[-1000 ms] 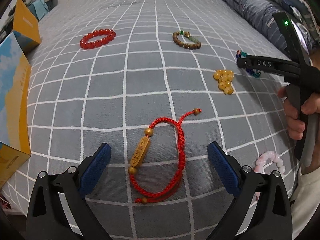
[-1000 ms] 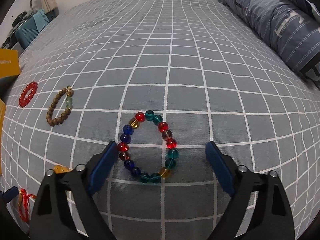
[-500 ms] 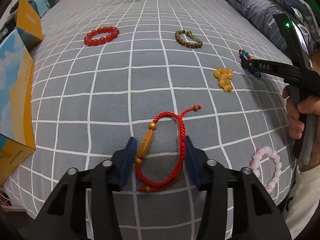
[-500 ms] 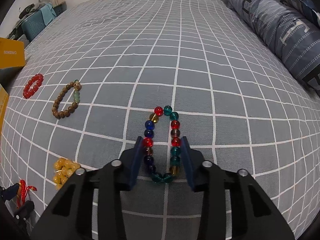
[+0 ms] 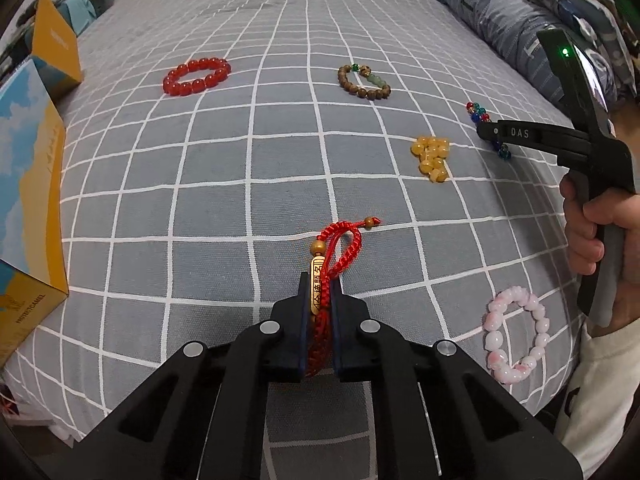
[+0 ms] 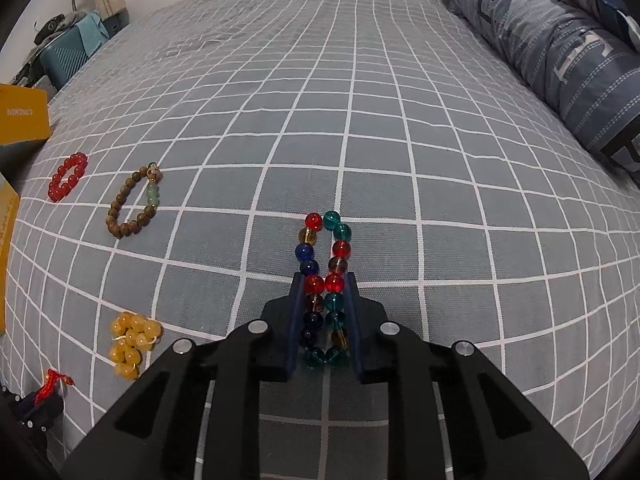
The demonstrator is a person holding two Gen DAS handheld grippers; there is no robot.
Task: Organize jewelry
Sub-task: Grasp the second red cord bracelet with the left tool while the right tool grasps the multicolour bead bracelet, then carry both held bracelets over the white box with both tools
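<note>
On the bed: a grey bedspread with a white grid (image 5: 208, 184) is carrying all the jewelry, spread well apart.
Left gripper (image 5: 320, 292): black with blue pads, pressing together on the red braided cord bracelet with a gold engraved bar (image 5: 326, 276); the loop is squeezed flat and narrow between the fingers, its far end with a small wooden bead is lying on the bedspread.
Right gripper (image 6: 323, 292): clamping on the multicoloured glass bead bracelet (image 6: 324, 280), pinching it into two parallel rows of red, teal, blue and amber beads; the far end is sticking out past the fingertips.
Red round-bead bracelet (image 5: 197, 76): lying far left, near the boxes.
Brown wooden bead bracelet with green stones (image 5: 363, 82): resting at far centre.
Yellow amber bead cluster (image 5: 431, 156): sitting bunched up, between the two grippers.
Pink pale bead bracelet (image 5: 514, 334): lying near the right edge, below the person's right hand (image 5: 596, 232).
Orange and blue cardboard boxes (image 5: 28, 184): standing along the left edge of the bed.
Blue patterned quilt roll (image 6: 560, 52): lying along the right side.
</note>
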